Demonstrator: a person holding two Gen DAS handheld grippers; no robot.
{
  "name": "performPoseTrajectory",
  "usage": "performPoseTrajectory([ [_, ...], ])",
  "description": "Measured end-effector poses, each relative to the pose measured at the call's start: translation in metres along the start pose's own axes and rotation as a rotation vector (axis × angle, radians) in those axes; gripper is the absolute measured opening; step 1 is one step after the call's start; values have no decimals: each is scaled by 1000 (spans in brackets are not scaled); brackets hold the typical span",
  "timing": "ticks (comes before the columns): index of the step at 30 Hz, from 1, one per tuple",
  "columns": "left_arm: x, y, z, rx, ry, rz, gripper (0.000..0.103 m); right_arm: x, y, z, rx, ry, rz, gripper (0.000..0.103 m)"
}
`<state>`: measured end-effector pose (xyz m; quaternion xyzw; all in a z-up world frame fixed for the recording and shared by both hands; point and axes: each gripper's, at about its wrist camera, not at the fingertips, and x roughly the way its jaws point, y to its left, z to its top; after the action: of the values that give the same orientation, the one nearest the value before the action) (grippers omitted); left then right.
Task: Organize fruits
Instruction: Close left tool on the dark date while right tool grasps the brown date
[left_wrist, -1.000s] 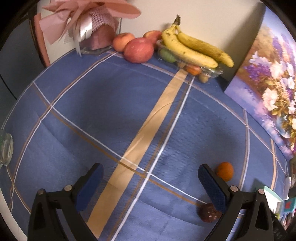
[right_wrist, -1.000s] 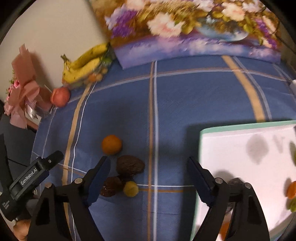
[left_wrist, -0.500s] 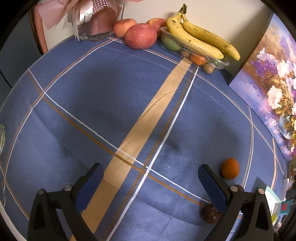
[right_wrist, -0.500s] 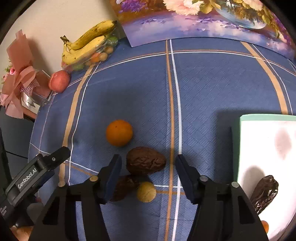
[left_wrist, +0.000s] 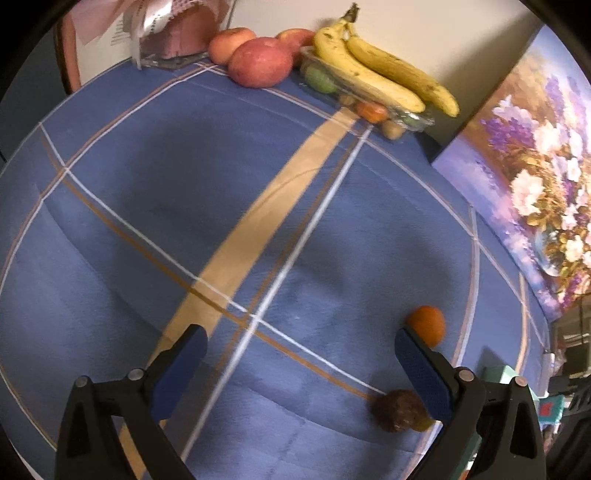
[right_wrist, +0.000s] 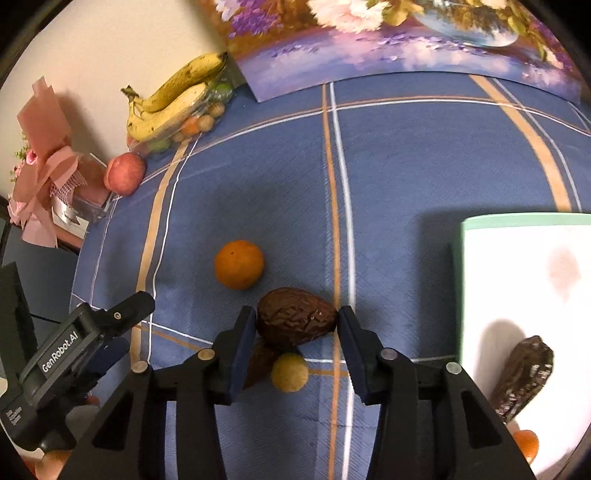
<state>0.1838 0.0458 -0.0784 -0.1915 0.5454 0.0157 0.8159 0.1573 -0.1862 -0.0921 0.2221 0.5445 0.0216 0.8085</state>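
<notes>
The right tongs (right_wrist: 295, 325) have just been closing and now pinch the wrinkled dark-brown oval fruit (right_wrist: 295, 320) on the blue plaid-clothed tabletop (right_wrist: 406, 166) (a round orange tangerine (right_wrist: 239, 264) sits near). The left tongs (left_wrist: 299, 350) gape wide, empty.

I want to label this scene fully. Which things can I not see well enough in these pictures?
- Right wrist view: a dark fruit is mostly hidden behind the right gripper's finger.
- Right wrist view: orange fruit on the white tray is cut by the frame edge.
- Left wrist view: small fruits in the clear box lie under the bananas, too small to name.
</notes>
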Motion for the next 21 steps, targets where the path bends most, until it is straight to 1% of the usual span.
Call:
performPoseTrajectory([
  [4, -5, -13, -2, 32, 2, -48, 101, -21, -10, -1, 4, -36, -23, 47],
  [6, -7, -21, -5, 47, 12, -78, 99, -30, -17, -1, 18, -57, -42, 47],
  [9, -4, -31, -10, 58, 45, -135, 92, -49, -33, -1, 57, -85, -57, 47],
  [11, -1, -38, -16, 66, 76, -180, 89, -63, -45, -3, 87, -111, -69, 47],
  [12, 1, -42, -19, 77, 87, -187, 85, -69, -50, -4, 100, -122, -74, 47],
  [14, 5, -50, -24, 104, 101, -178, 76, -80, -59, -5, 126, -145, -85, 47],
  [17, 9, -57, -30, 124, 125, -167, 67, -95, -74, -10, 166, -171, -90, 47],
  [21, 12, -58, -33, 122, 136, -154, 64, -110, -90, -14, 205, -198, -95, 47],
])
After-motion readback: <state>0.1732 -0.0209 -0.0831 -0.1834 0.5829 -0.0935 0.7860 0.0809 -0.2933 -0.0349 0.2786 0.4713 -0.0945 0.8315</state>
